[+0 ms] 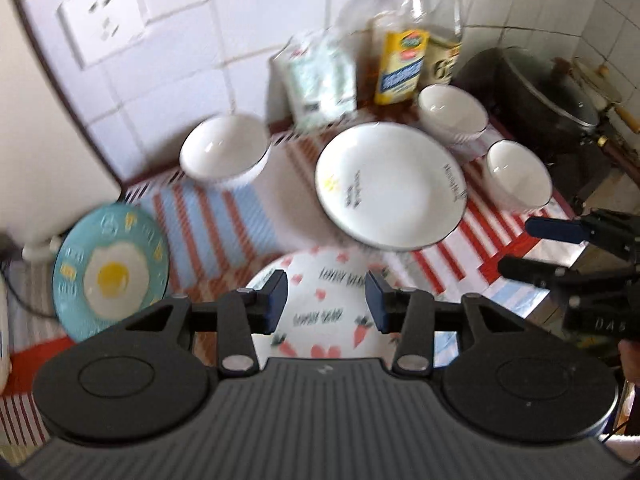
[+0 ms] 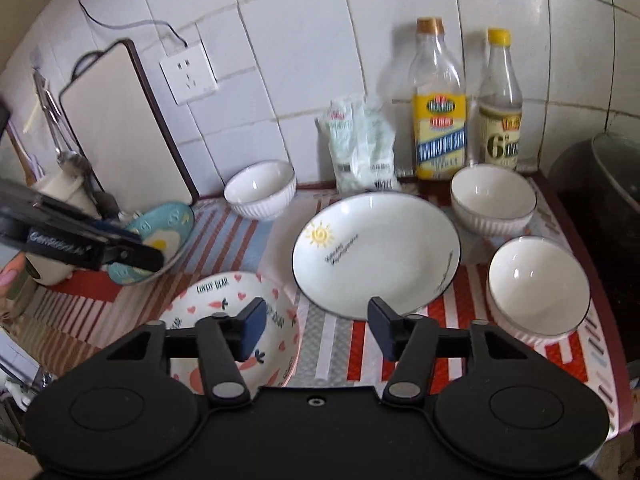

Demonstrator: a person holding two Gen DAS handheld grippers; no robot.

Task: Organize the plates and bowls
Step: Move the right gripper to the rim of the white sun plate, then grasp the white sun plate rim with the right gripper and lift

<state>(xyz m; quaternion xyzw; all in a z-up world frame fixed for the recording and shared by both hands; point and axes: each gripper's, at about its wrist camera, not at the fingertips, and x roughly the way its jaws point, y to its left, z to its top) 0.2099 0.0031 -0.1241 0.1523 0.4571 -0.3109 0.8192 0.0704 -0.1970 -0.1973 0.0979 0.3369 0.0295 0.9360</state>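
My left gripper (image 1: pixel 326 300) stands open above a carrot-and-heart patterned bowl (image 1: pixel 320 276), with nothing between its fingers. A blue fried-egg plate (image 1: pixel 110 272) lies to its left and a white sun-print plate (image 1: pixel 390 186) sits beyond it. Three white ribbed bowls stand at the back left (image 1: pixel 224 152), back right (image 1: pixel 452 114) and right (image 1: pixel 516 176). My right gripper (image 2: pixel 318 328) is open and empty, hovering between the carrot bowl (image 2: pixel 192 308) and the white plate (image 2: pixel 376 252). Each gripper shows at the edge of the other's view: the right gripper (image 1: pixel 528 248) and the left gripper (image 2: pixel 140 246).
A striped mat (image 2: pixel 340 344) covers the counter. Two bottles (image 2: pixel 440 120) and a plastic packet (image 2: pixel 360 148) stand against the tiled wall. A cutting board (image 2: pixel 116 128) leans at the left beside a utensil holder (image 2: pixel 60 192). A dark wok (image 1: pixel 540 92) sits at the right.
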